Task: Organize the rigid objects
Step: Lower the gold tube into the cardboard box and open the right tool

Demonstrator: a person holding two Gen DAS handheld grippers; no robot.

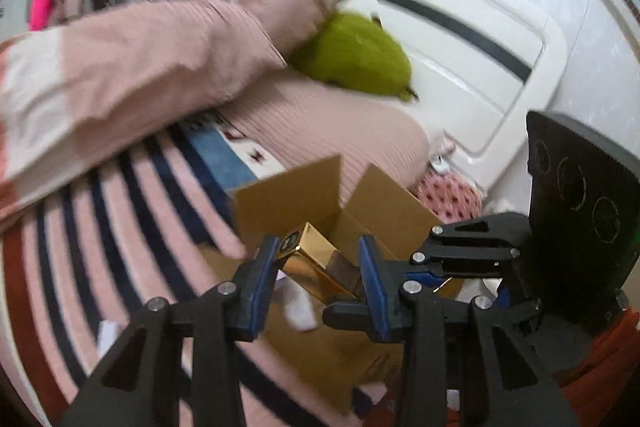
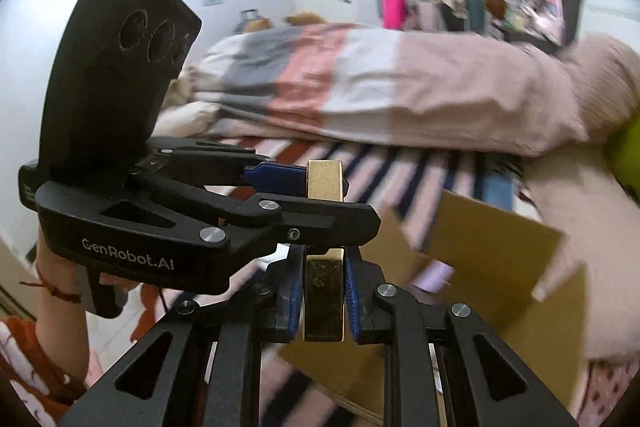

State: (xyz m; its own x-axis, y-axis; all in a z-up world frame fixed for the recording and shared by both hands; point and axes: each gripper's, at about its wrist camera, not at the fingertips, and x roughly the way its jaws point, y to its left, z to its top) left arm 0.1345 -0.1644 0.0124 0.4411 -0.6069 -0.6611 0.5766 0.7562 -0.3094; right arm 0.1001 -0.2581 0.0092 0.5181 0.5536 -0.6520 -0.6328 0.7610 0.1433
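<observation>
Both tools, left (image 1: 316,267) and right (image 2: 323,291), clenched on one gold bar (image 2: 324,303) above open box (image 1: 384,199), lower centre, over striped bed (image 1: 100,227).

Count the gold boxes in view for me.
1. The gold box is gripped by both the right gripper and the left gripper, above the open cardboard box. More could be hidden inside that box.

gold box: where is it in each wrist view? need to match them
Left wrist: gold box at bottom centre, lying slantwise between the left tongs, above the open cardboard box.
Right wrist: bottom centre, upright, clamped by the right tongs, left tongs gripping its upper part.
Shared landmark: the cardboard box.
</observation>
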